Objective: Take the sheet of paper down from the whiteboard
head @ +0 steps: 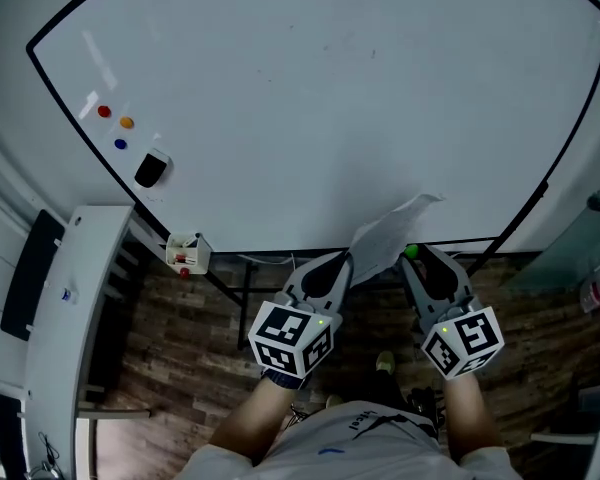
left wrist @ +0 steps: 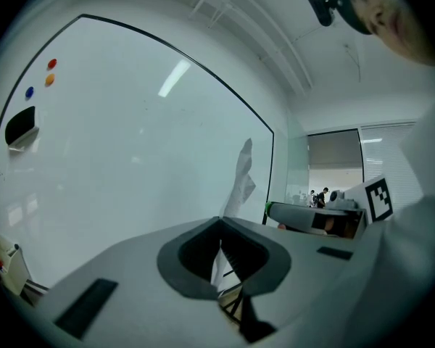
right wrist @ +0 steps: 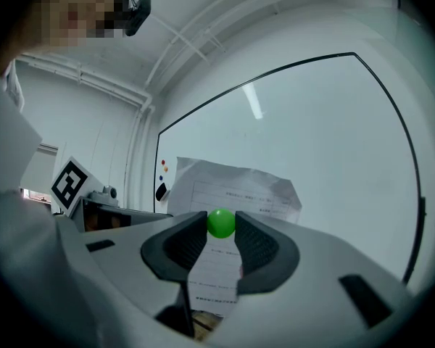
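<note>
Before the white whiteboard (head: pixel 330 98), our left gripper (left wrist: pixel 220 225) pinches the crumpled white paper sheet (left wrist: pixel 241 183). Only the right gripper view shows its print, with our right gripper (right wrist: pixel 221 222) clamping a green round magnet (right wrist: pixel 221 224).

The sheet of paper (head: pixel 385 233) hung before the whiteboard (head: pixel 320 98) in the left hand-held gripper (head: pixel 344 260); a magnet (head: pixel 411 252) sat at its four o'clock, in the right hand-held gripper (head: pixel 413 258).
</note>
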The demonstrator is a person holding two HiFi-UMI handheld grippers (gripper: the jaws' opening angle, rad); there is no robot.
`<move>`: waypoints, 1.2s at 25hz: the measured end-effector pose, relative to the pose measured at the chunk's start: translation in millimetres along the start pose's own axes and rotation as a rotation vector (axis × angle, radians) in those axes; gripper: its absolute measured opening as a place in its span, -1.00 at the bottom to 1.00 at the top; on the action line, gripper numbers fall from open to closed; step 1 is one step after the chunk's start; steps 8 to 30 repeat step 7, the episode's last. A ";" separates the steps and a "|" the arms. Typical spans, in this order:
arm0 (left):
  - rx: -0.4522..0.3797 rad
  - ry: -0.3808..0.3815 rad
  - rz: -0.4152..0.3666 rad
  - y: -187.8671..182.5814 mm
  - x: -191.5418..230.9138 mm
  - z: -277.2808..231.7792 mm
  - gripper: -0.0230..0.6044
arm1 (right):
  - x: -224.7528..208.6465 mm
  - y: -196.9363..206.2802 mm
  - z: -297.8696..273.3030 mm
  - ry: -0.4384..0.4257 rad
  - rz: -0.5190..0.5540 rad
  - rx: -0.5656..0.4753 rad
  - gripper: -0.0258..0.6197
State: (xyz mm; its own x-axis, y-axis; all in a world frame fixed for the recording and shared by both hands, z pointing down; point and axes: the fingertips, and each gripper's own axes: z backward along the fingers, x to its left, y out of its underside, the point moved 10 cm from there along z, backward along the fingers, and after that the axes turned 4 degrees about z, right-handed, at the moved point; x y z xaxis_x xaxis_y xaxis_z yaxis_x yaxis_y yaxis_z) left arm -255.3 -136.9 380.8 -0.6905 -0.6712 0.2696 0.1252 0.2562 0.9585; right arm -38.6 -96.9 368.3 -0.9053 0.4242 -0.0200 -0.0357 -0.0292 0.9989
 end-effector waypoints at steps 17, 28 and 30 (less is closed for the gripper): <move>-0.004 -0.005 0.007 -0.5 0.6 5.6 -0.87 | 6.2 -3.4 -1.3 -0.011 0.019 0.006 -0.52; -0.004 -0.005 0.007 -0.5 0.6 5.6 -0.87 | 6.2 -3.4 -1.3 -0.011 0.019 0.006 -0.52; -0.004 -0.005 0.007 -0.5 0.6 5.6 -0.87 | 6.2 -3.4 -1.3 -0.011 0.019 0.006 -0.52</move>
